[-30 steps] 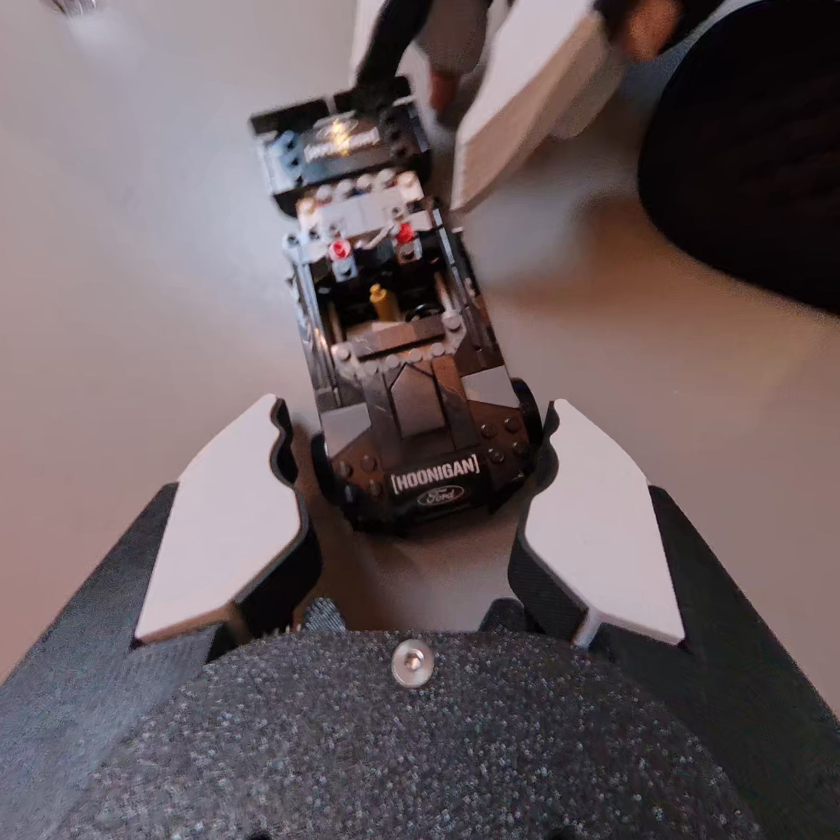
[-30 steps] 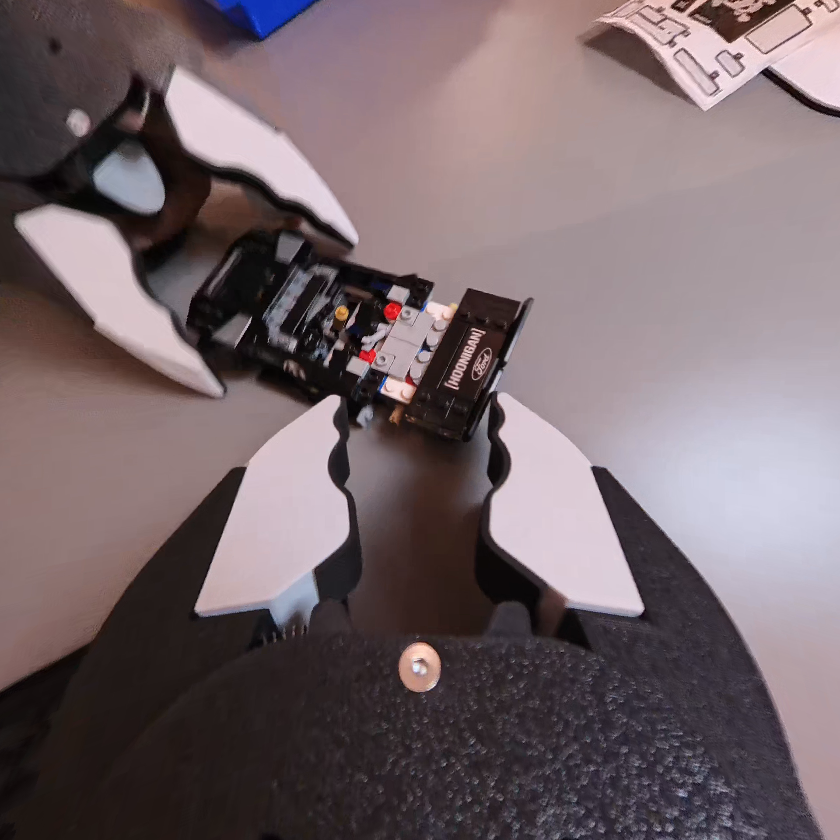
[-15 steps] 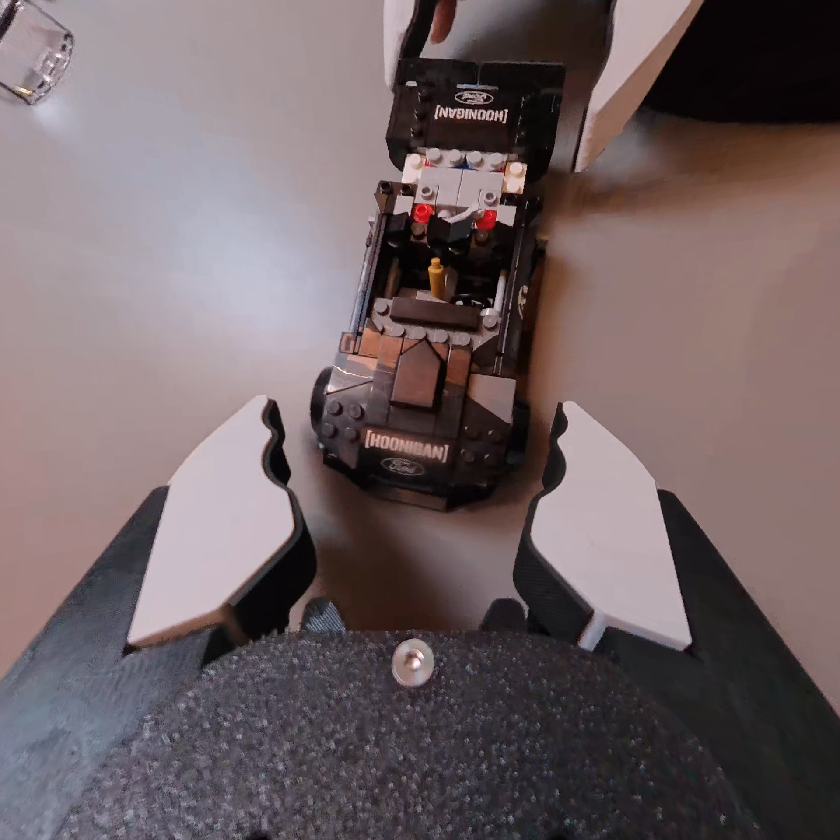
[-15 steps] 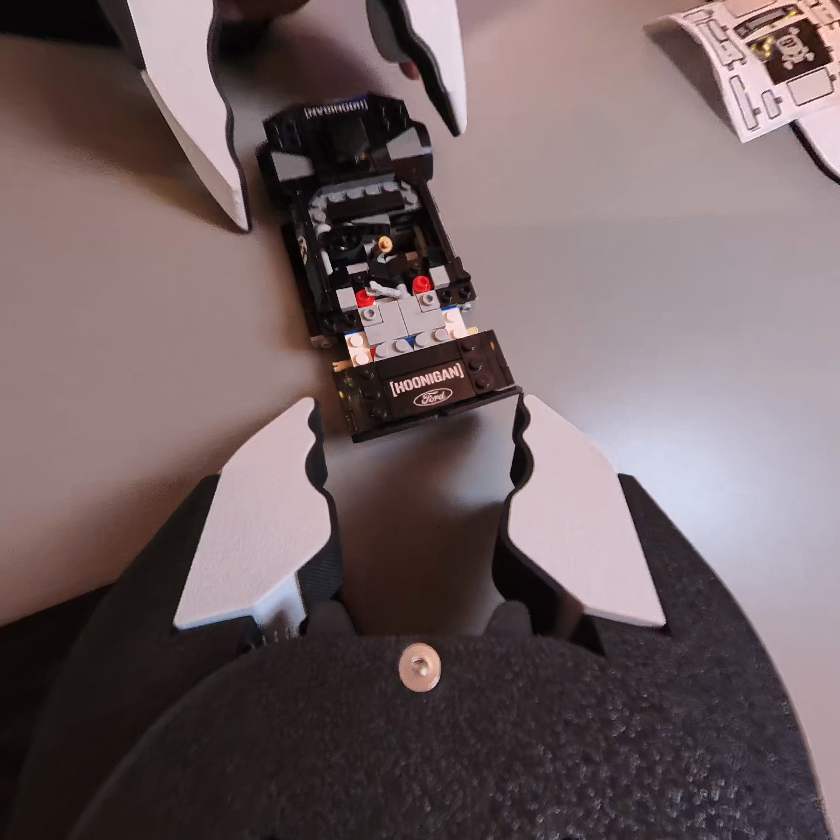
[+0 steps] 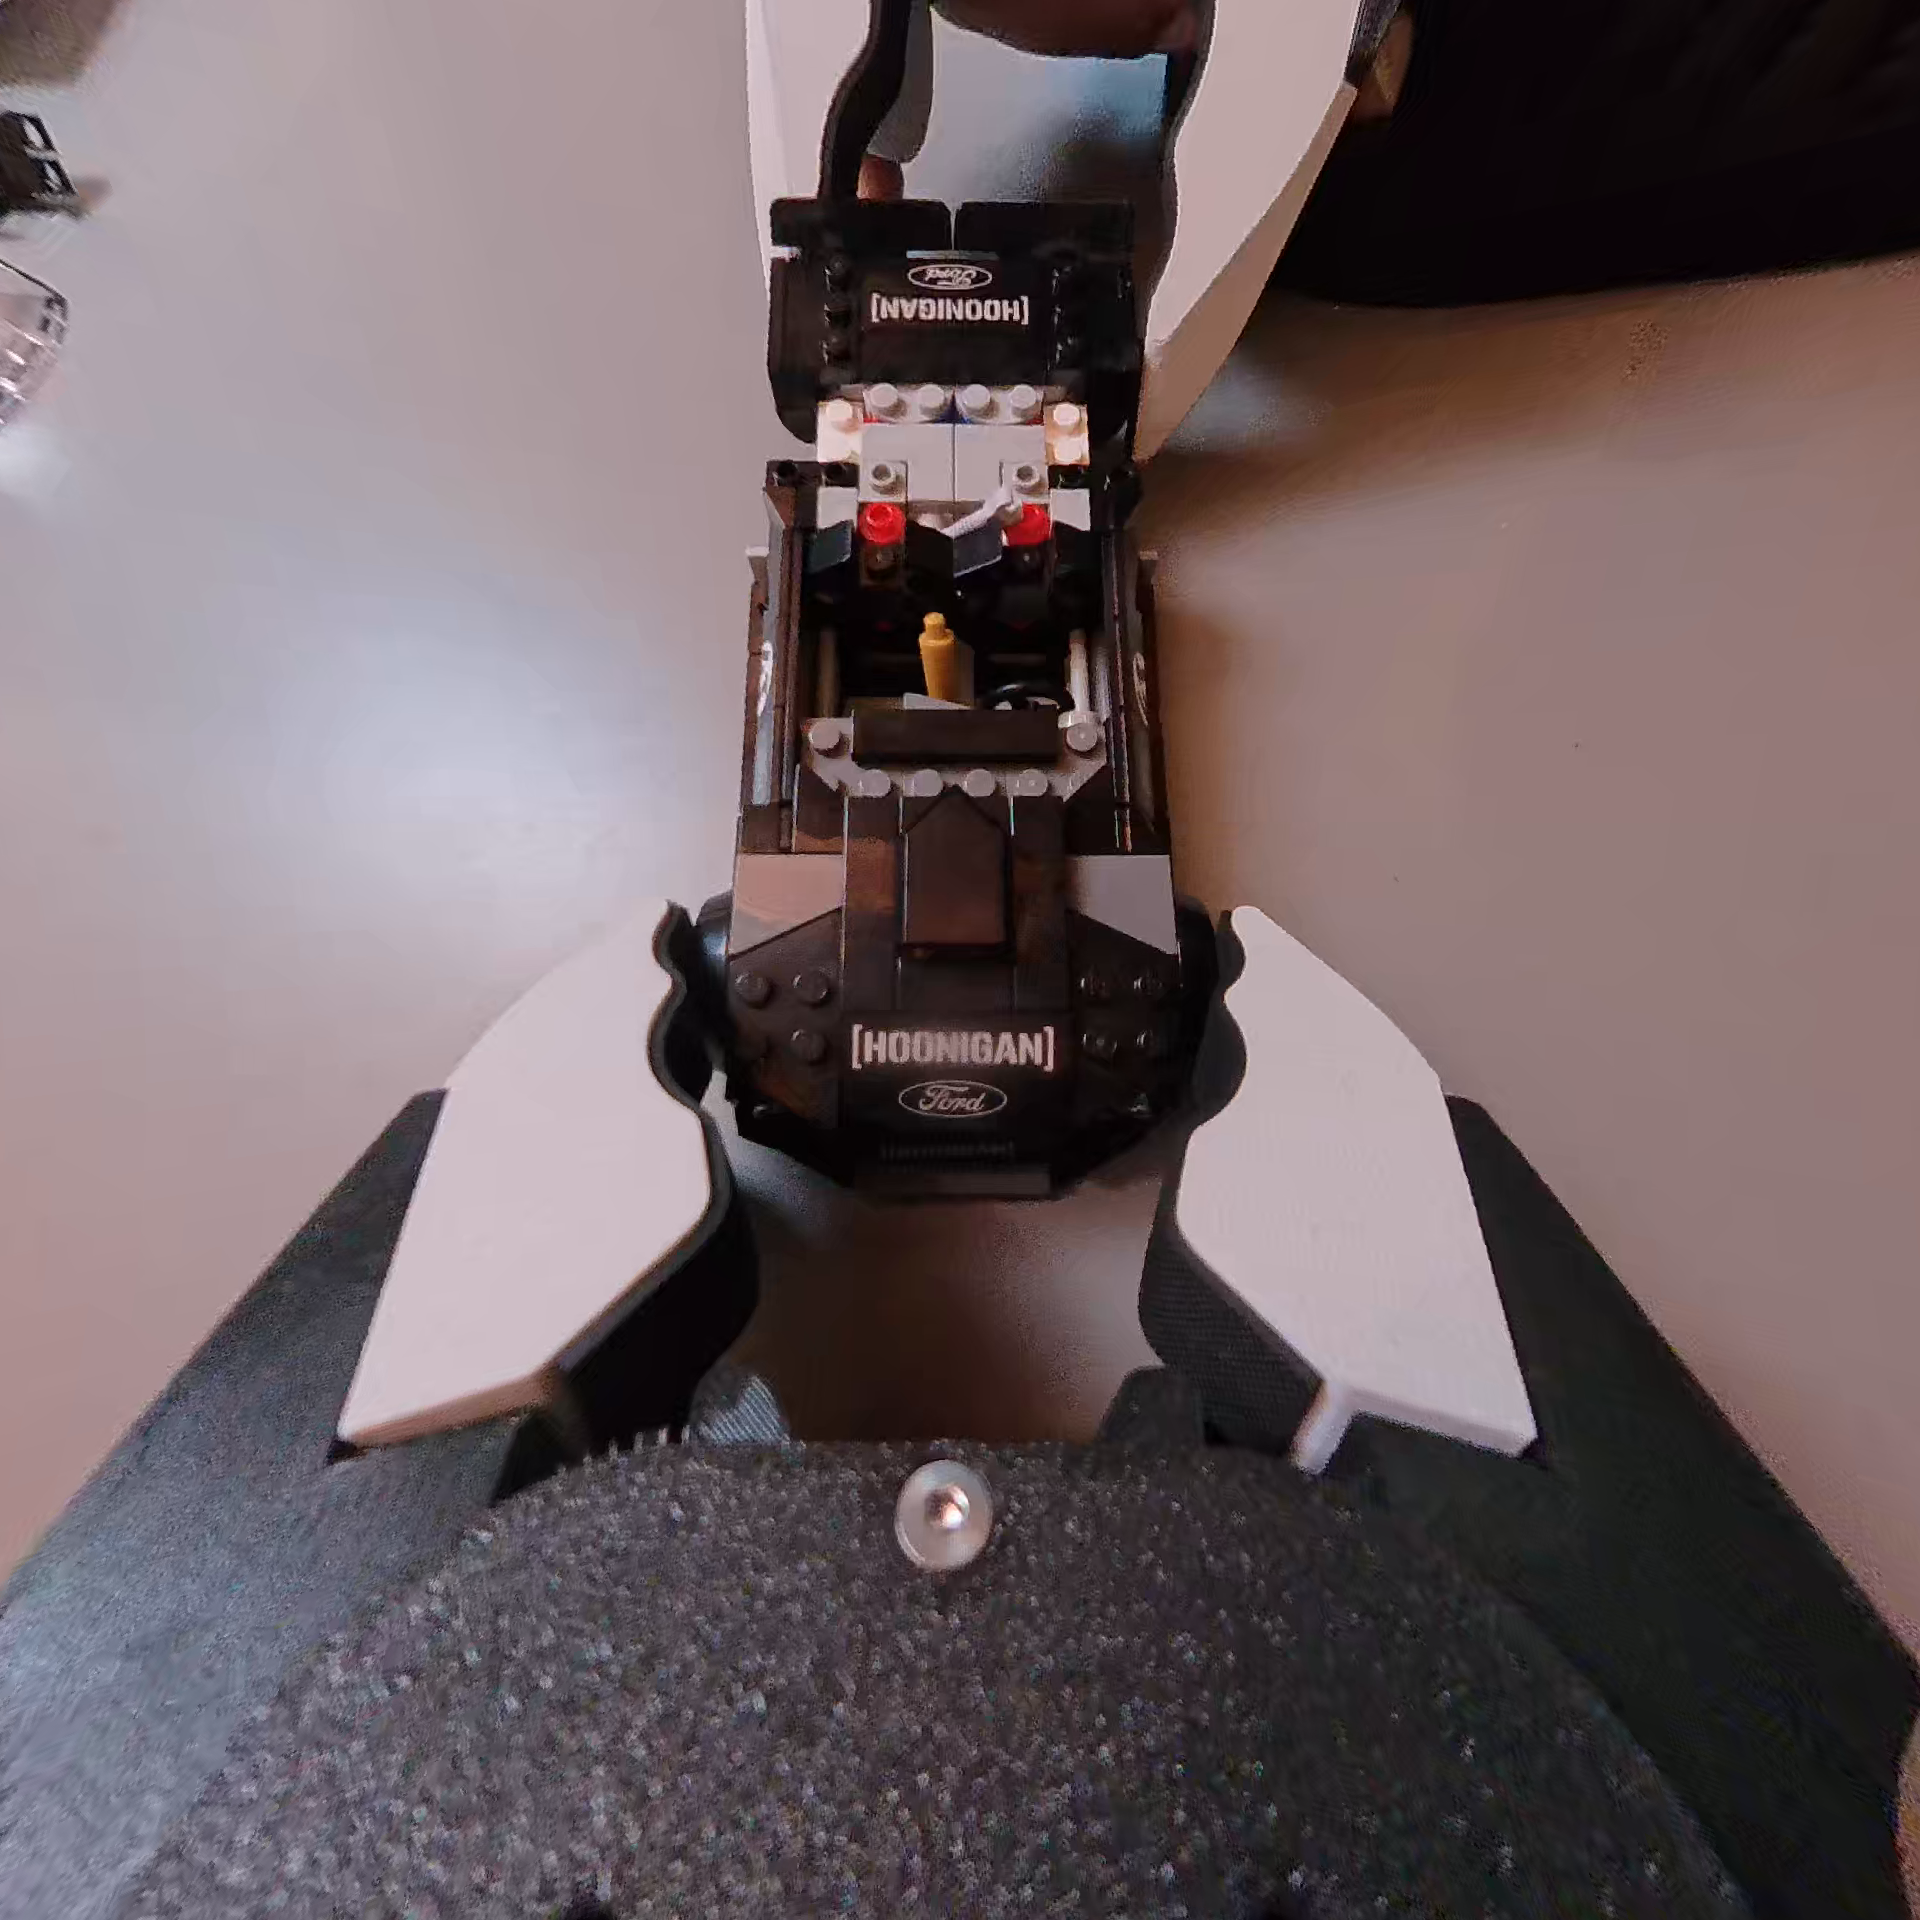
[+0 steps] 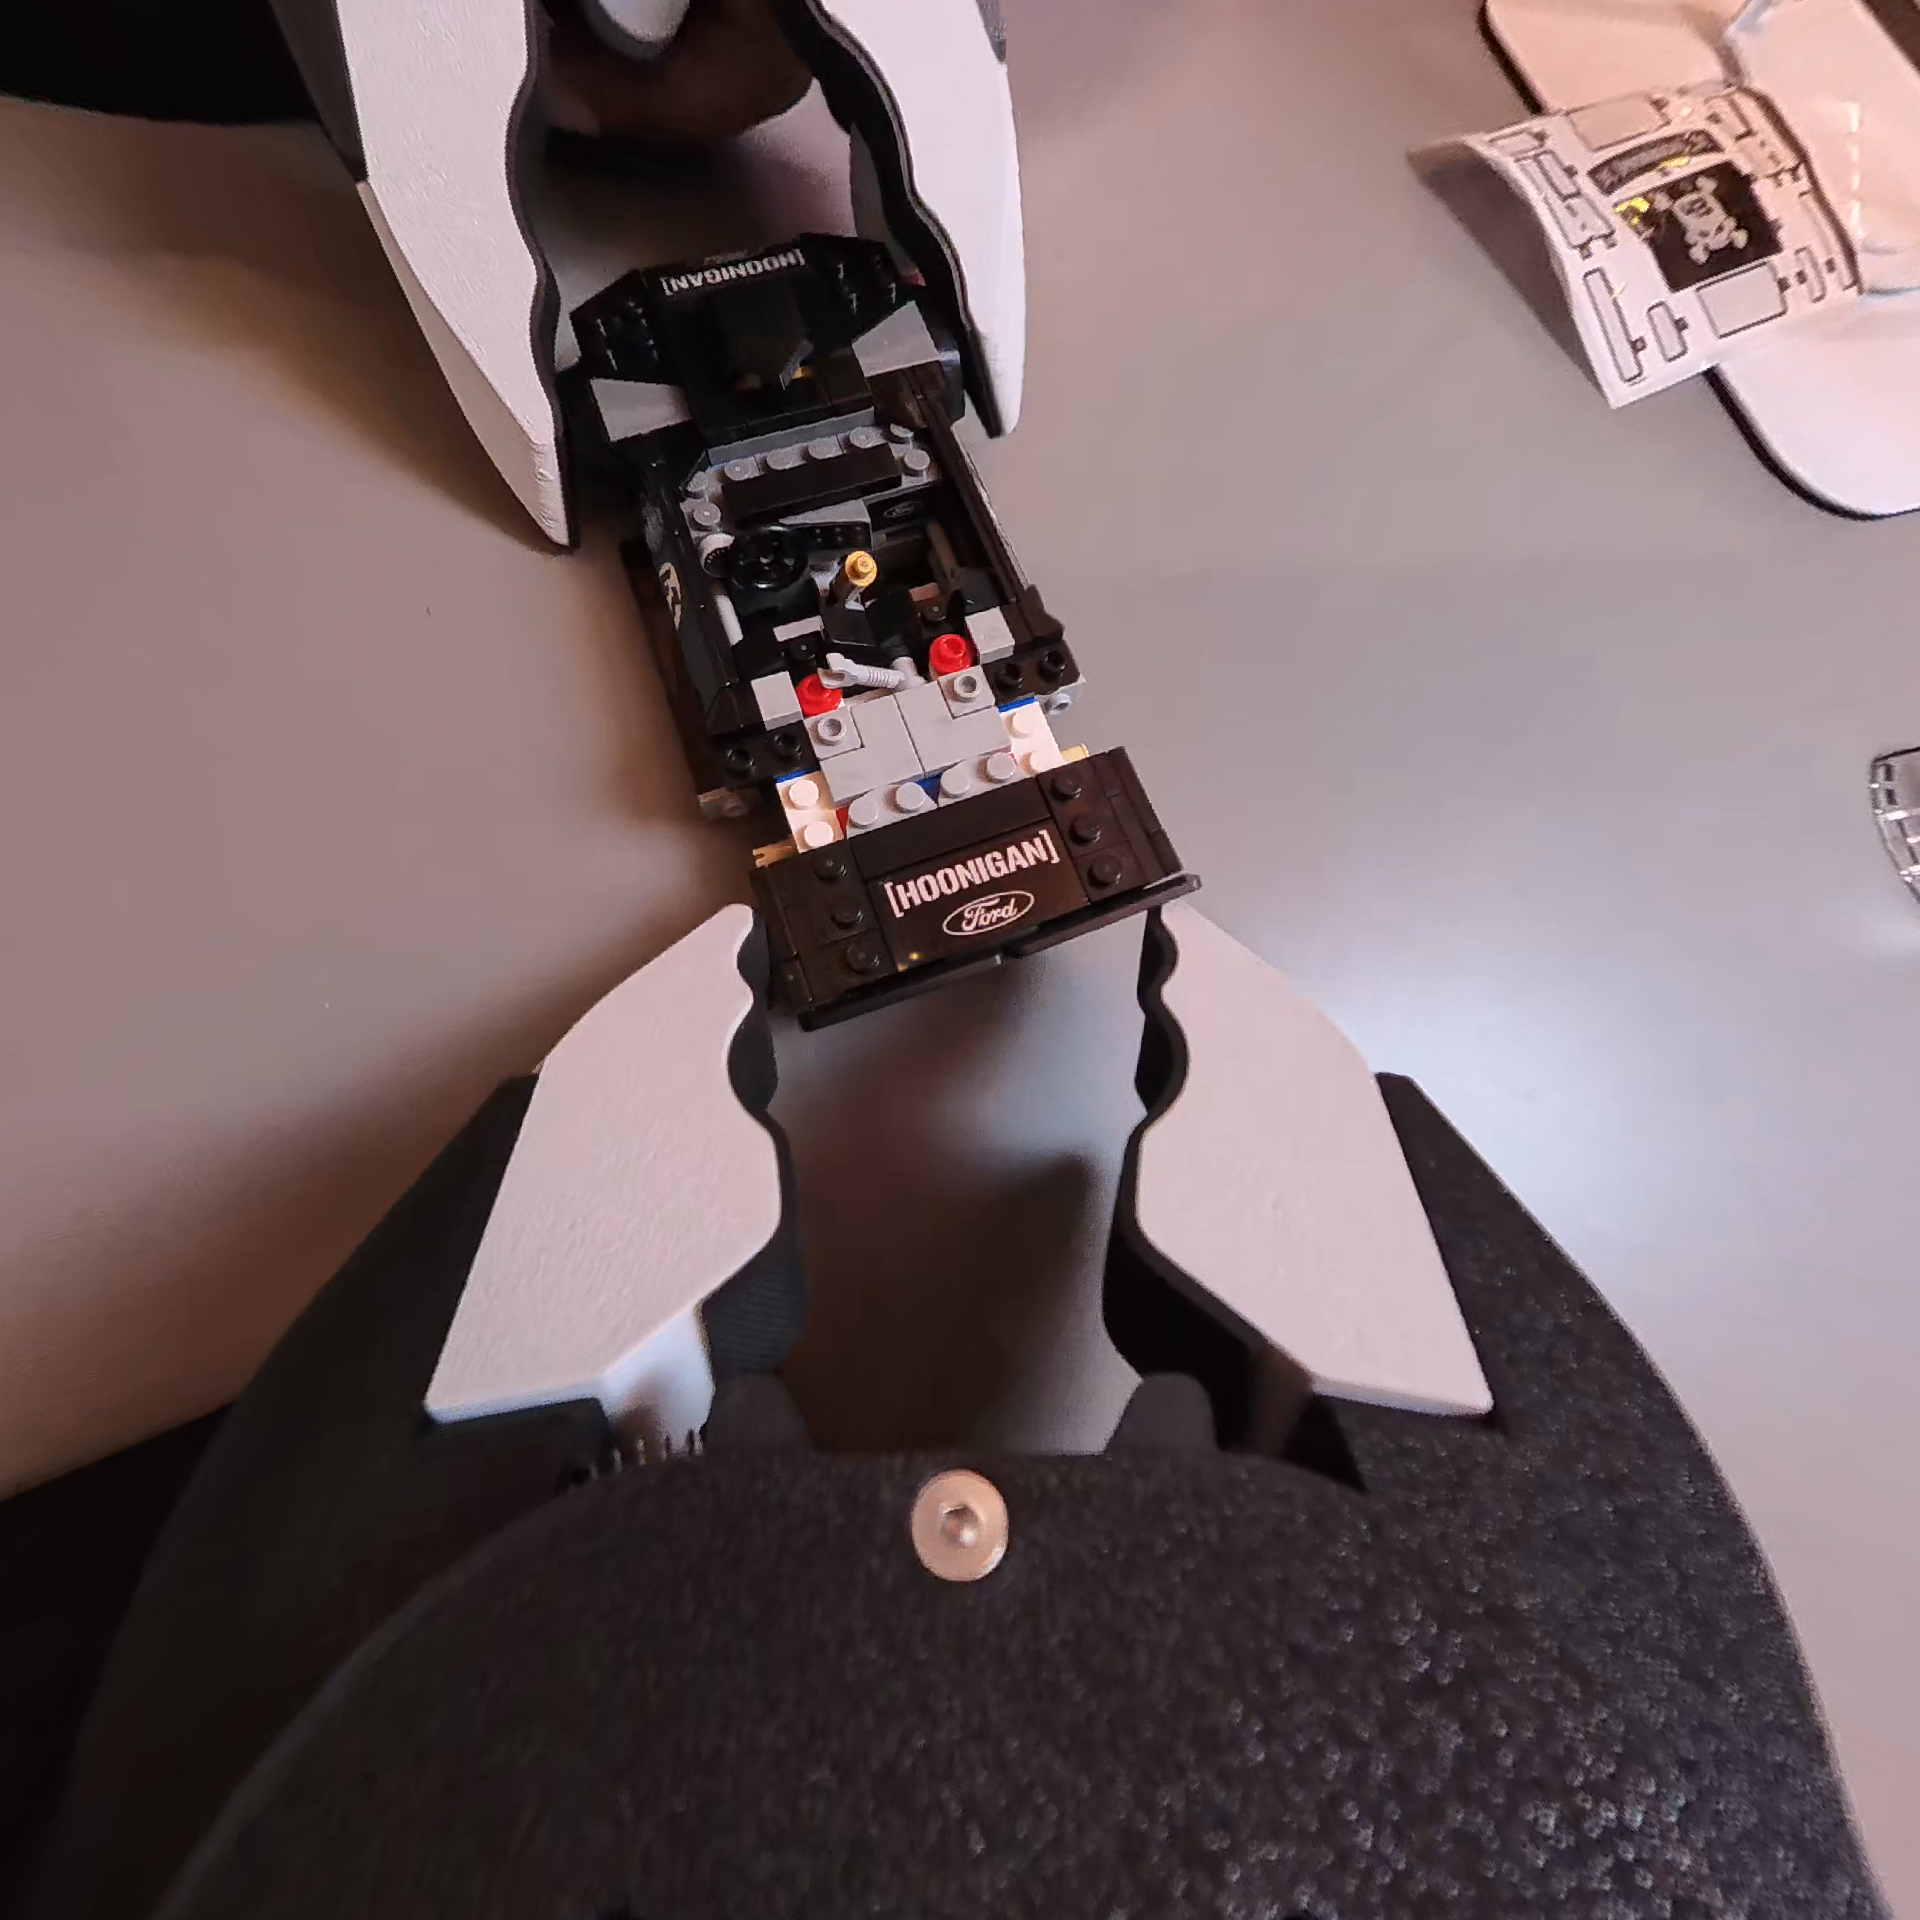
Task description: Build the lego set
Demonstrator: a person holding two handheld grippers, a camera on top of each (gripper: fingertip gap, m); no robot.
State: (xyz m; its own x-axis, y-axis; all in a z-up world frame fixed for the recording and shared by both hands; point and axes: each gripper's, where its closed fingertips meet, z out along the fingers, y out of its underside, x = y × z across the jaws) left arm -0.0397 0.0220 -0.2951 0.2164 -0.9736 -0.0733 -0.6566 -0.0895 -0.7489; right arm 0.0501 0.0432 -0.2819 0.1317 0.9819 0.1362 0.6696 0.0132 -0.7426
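Both tongs have closed in on the car since half a second ago, when each hung a little short of its end of the model. Now the left tongs (image 5: pixel 951 1029) straddle the hood end, their fingers spread wide and lying just beside the front wheels; whether the pads press the wheels I cannot tell. The right tongs (image 6: pixel 951 935) are also spread wide, with fingertips flanking the rear block at twelve o'clock in their own view, near it but with no firm clamp visible. Neither pair has anything gripped for certain.

The lego car (image 5: pixel 951 727) lies flat on the grey surface (image 5: pixel 364 675), its long axis running from six to twelve o'clock between the two tools, which face each other end to end. Its cabin is open on top, showing a tan lever, red studs and grey plates, so the build looks unfinished. My reading is that the person is bracing the model from both ends, either to square it up or to hold it steady for a further piece.

Farther out in the right wrist view, a curled sticker sheet (image 6: pixel 1683 229) lies at one o'clock, well apart from the car.
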